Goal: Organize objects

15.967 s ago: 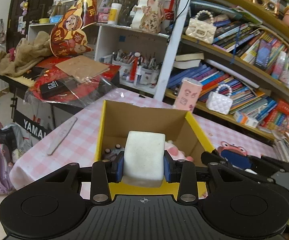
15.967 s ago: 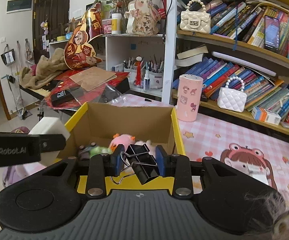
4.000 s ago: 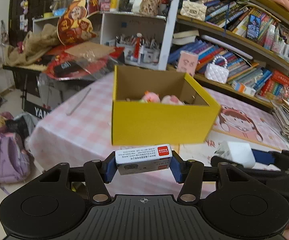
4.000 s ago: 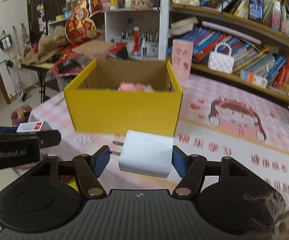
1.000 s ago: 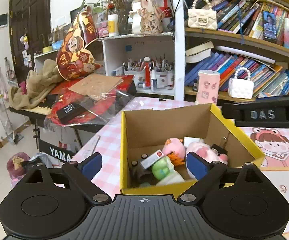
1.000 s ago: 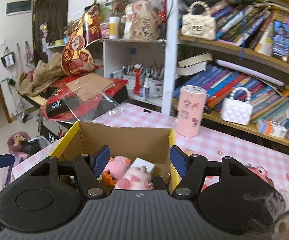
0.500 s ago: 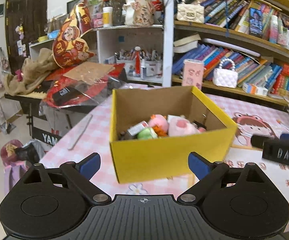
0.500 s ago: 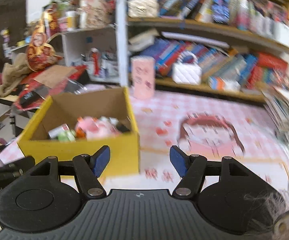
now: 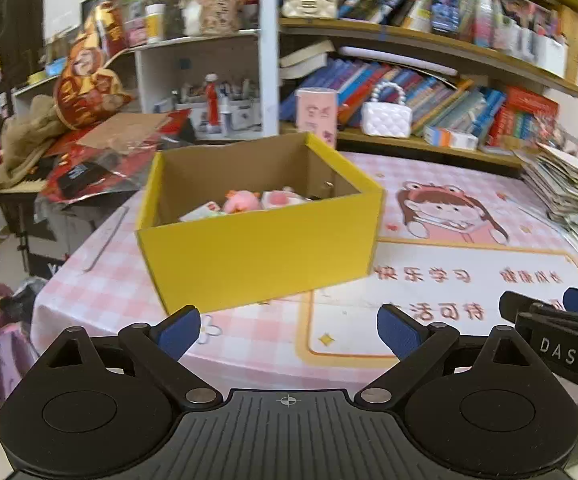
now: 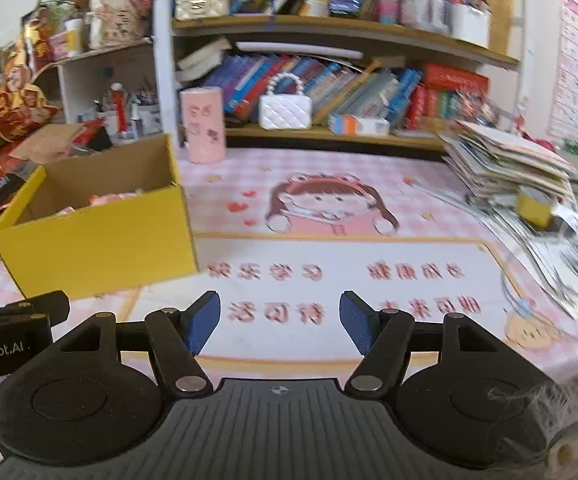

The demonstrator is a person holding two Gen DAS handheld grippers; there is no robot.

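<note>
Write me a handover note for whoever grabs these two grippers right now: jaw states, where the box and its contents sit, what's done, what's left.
Left gripper: open, empty, in front of the yellow box.
Right gripper: open, empty, over the printed mat to the right of the box.
Box stands upright on the pink checked tablecloth, top open.
Done: pink plush toys and other small items lie inside the box.
Left: no loose small item shows on the mat in either view; the paper stack and the clutter at the right edge stay unsorted.
</note>
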